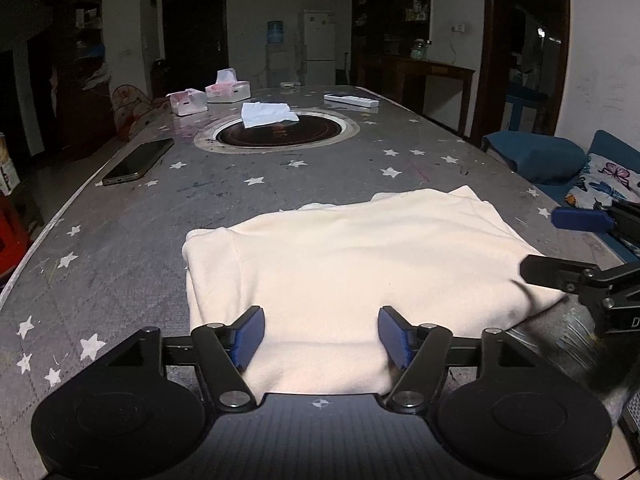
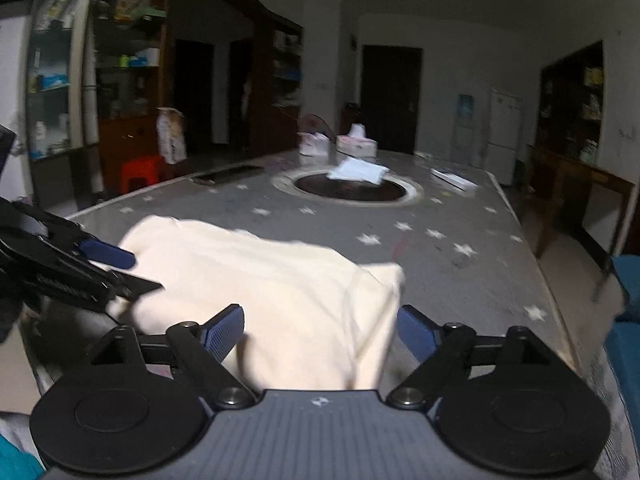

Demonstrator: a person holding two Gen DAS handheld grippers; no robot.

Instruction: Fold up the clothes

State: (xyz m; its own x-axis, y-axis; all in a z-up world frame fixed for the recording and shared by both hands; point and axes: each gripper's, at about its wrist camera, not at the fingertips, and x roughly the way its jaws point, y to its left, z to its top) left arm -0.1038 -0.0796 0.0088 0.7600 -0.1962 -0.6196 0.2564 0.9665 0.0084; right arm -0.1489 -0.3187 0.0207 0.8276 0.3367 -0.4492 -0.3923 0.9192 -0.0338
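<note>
A cream garment (image 1: 352,264) lies folded into a rough rectangle on the grey star-patterned table (image 1: 120,240), at its near edge. My left gripper (image 1: 322,334) is open, its blue pads either side of the garment's near edge, holding nothing. My right gripper (image 1: 560,244) shows at the right in the left wrist view, over the garment's right corner. In the right wrist view the right gripper (image 2: 320,330) is open over the garment (image 2: 280,300) near its right corner, and the left gripper (image 2: 120,268) shows at the left edge.
A phone (image 1: 138,162) lies at the table's left. A round inset burner (image 1: 276,132) with a white cloth (image 1: 266,114) sits mid-table. Tissue boxes (image 1: 228,90) and a white remote (image 1: 352,100) lie at the far end. A blue chair (image 1: 536,156) stands to the right.
</note>
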